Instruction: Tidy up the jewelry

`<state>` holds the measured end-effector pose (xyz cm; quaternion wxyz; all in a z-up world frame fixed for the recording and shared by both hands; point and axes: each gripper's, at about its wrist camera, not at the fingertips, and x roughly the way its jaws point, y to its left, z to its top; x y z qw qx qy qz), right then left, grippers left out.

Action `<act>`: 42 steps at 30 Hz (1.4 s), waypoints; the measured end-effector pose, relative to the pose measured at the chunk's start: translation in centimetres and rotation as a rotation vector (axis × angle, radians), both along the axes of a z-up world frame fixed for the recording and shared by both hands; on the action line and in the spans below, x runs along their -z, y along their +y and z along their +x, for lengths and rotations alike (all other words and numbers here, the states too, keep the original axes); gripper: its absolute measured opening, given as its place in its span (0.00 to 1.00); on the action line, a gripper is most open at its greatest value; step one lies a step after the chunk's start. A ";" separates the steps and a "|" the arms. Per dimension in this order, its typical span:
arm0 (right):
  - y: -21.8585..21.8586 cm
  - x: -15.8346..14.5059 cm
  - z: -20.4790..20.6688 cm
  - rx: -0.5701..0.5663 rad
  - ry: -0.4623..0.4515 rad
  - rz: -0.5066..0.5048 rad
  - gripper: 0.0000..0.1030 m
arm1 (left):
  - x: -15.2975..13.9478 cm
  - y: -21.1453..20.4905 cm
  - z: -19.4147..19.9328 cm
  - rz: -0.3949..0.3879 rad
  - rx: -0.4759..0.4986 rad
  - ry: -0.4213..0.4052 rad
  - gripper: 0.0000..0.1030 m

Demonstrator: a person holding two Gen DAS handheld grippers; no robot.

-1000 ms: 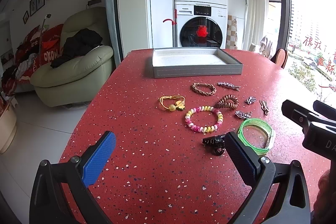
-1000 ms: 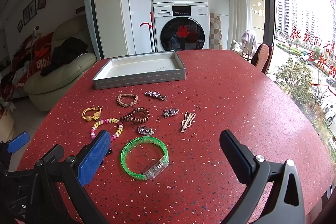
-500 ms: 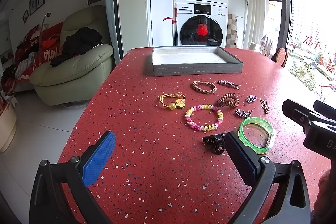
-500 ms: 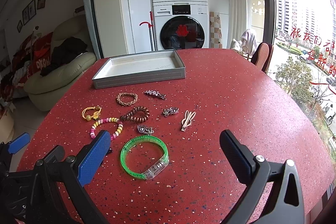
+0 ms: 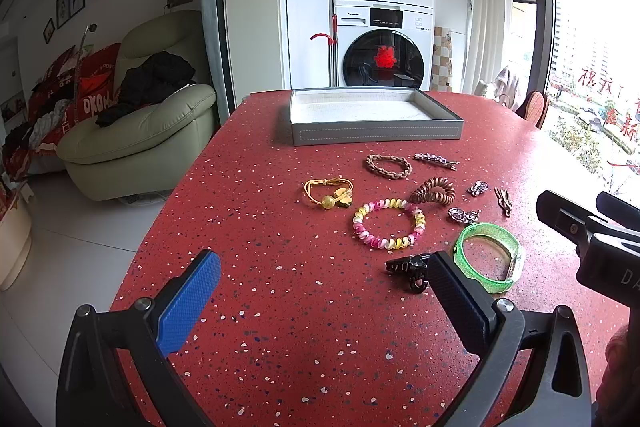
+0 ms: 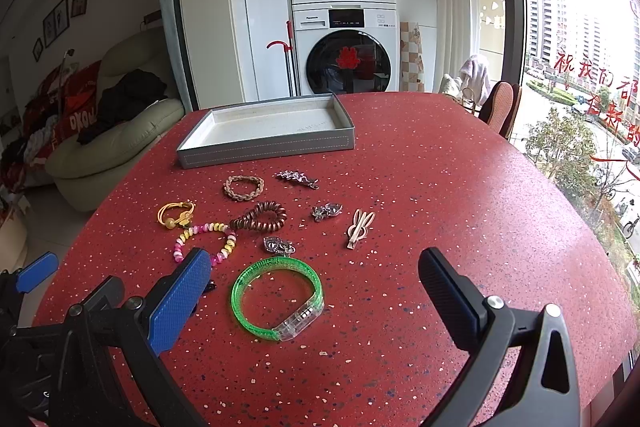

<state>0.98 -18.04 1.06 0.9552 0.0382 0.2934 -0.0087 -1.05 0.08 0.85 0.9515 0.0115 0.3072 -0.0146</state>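
Note:
Several jewelry pieces lie on the red speckled table (image 5: 280,307): a green bangle (image 5: 488,255) (image 6: 278,297), a pink-yellow bead bracelet (image 5: 388,223) (image 6: 204,239), a yellow hair tie (image 5: 328,193), a brown coil tie (image 6: 259,217), a braided bracelet (image 6: 243,187), a black claw clip (image 5: 408,267) and small clips. An empty grey tray (image 5: 376,137) (image 6: 264,149) stands behind them. My left gripper (image 5: 324,287) is open and empty above the near table. My right gripper (image 6: 316,283) is open and empty, its fingers either side of the green bangle.
A pale green armchair (image 5: 140,131) with dark clothes stands left of the table. Stacked washing machines (image 5: 384,47) are behind the tray. A wicker chair (image 6: 500,107) sits at the far right edge, by the window.
Both grippers have barely shifted; the view has tilted slightly. No object has moved.

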 end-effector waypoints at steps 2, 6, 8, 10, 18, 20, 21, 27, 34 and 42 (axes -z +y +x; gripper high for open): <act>0.0 0.0 0.0 0.001 0.000 0.000 1.00 | 0.0 0.0 0.0 0.000 0.000 0.000 1.00; 0.1 0.1 0.0 0.001 0.003 0.002 1.00 | 0.0 0.0 0.0 0.000 0.001 0.000 1.00; 0.1 0.1 0.0 0.001 0.004 0.003 1.00 | 0.1 0.0 0.1 0.000 0.002 0.002 1.00; 0.1 0.2 0.0 0.001 0.005 0.003 1.00 | 0.2 0.0 0.1 -0.001 0.003 0.006 1.00; 0.1 0.3 0.0 0.004 0.014 0.003 1.00 | 0.4 -0.2 0.0 0.000 0.013 0.013 1.00; 0.1 0.3 -0.1 0.005 0.017 0.003 1.00 | 0.4 -0.2 0.1 -0.002 0.017 0.019 1.00; 0.1 0.3 -0.1 0.006 0.020 0.003 1.00 | 0.4 -0.1 0.1 -0.005 0.018 0.024 1.00; -0.2 0.4 0.4 0.008 0.051 0.004 1.00 | 0.6 0.3 0.9 -0.040 0.025 0.067 1.00; -1.1 0.7 1.9 0.019 0.134 -0.005 1.00 | 1.3 -0.2 2.5 -0.041 0.082 0.144 1.00; -2.1 1.7 5.0 -0.008 0.287 -0.037 1.00 | 2.8 -1.5 4.9 -0.076 0.204 0.281 1.00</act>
